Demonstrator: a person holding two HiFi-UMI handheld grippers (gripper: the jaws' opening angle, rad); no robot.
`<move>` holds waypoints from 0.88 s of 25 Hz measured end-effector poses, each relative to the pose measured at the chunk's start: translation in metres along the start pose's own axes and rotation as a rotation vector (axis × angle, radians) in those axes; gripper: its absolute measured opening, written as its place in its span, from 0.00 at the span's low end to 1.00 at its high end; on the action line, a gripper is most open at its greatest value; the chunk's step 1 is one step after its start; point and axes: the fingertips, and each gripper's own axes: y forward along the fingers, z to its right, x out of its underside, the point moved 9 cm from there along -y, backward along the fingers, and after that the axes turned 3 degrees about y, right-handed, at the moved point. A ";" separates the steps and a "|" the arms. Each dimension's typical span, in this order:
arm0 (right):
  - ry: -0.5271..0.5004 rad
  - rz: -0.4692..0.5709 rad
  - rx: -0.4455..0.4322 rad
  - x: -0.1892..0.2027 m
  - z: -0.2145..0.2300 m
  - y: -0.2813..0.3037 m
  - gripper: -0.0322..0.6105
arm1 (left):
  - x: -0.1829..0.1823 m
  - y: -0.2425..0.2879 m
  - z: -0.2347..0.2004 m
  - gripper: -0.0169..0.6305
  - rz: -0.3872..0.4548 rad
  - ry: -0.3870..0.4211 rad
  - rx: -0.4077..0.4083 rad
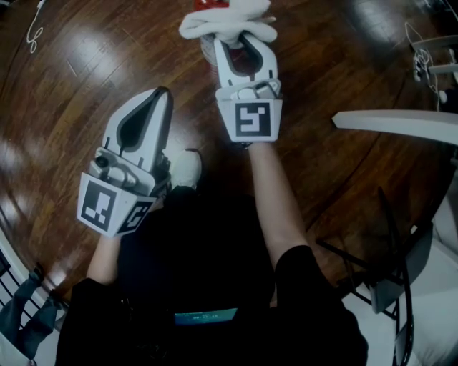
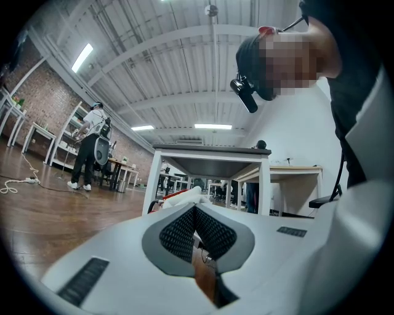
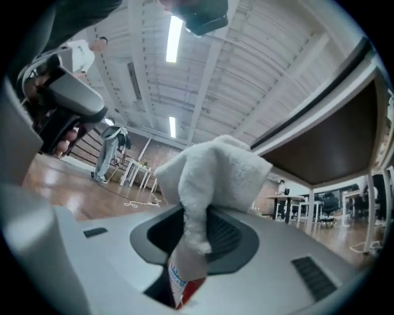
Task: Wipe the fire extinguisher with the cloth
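Far left, a cable [image 1: 32, 32] lies curled on the wooden floor [image 1: 86, 64]. Moving in, here's my left tool [image 1: 162, 94], hanging low over the boards with my white shoe [image 1: 186, 168] just beside it. Its jaws are pressed together with nothing between them (its own view shows the ribbed pads [image 2: 177, 234] meeting at the tips). Past those tips that view takes in a table [image 2: 212, 149] with white legs. Way off at the left, a person [image 2: 92, 144] stands by some other tables.

Now the middle, and my right tool [image 1: 240, 37] is reaching forward from my bare forearm. It's clamped on the white cloth [image 1: 229, 25], which is bunched up in a thick fold over the tips. In the right gripper view one end of the cloth hangs down into the gap between the jaws.

The fire extinguisher [image 1: 212, 3] is straight ahead: only a scrap of red shows at the top edge of the head view, just beyond the cloth. The right gripper view has more of it, a red and white surface with blue print under the dangling end of the cloth. The two are very close (touching or not, I can't quite tell).

Off to the right, the white edge of a second table [image 1: 401, 125] cuts in, a dark chair [image 1: 390, 286] sits below it, and a power strip [image 1: 422, 66] lies up in the far corner.
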 end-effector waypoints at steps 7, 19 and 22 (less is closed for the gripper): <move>0.164 -0.117 -0.002 0.042 0.004 0.010 0.23 | 0.000 0.001 0.000 0.03 -0.001 -0.002 0.000; 0.419 -0.341 0.009 0.124 0.009 0.006 0.23 | 0.000 -0.003 -0.003 0.03 0.002 -0.006 -0.002; 0.436 -0.442 0.014 0.149 0.010 0.005 0.23 | 0.000 -0.003 -0.002 0.03 0.002 -0.004 0.000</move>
